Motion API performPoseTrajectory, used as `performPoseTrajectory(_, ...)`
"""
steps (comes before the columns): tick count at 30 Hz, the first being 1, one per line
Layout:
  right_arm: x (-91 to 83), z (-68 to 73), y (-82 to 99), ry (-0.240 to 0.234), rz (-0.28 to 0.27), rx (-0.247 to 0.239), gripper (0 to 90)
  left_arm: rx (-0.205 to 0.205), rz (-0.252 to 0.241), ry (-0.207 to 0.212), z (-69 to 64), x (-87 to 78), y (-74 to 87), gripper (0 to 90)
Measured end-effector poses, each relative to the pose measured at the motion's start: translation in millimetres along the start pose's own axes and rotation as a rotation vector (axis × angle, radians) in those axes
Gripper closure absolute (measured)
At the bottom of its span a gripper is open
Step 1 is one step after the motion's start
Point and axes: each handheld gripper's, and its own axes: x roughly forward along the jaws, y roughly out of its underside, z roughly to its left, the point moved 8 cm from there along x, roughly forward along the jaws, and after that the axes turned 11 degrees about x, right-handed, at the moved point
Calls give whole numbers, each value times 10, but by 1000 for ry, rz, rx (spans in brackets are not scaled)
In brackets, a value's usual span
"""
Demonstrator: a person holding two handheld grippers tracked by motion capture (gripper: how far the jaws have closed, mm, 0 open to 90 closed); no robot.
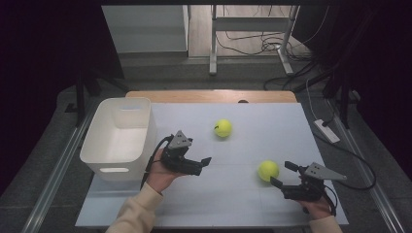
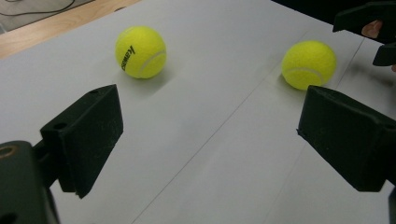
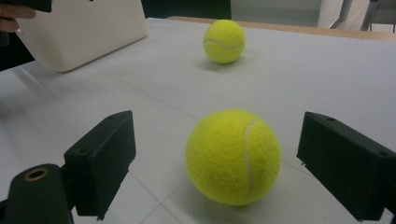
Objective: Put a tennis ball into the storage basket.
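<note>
The right gripper rests low at the near right part of the white table sheet, held by the person's right hand. Its jaws are spread wide and they hold nothing. Just in front of its jaws lies a yellow tennis ball; in the right gripper view this near tennis ball sits between the two jaws but a little ahead of them, and it does not touch either one.

The left gripper is held in the left hand, and its jaws point toward the right gripper. Its jaws are also spread wide and empty. Beyond it and to the right, well apart from its jaws, lies the second tennis ball; in the left gripper view black lettering is visible on this ball, while the near ball is seen at the far right, close to the other gripper.

Just beside the left gripper, on its outer side, stands a white plastic bin with a handle slot in its near wall. I see nothing in the part of its inside that shows.
</note>
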Motion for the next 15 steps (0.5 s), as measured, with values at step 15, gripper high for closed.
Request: performPoseTrajectory(15, 12, 17, 10, -2, 6, -7, 116, -8, 4, 7, 63, 93, -69, 74)
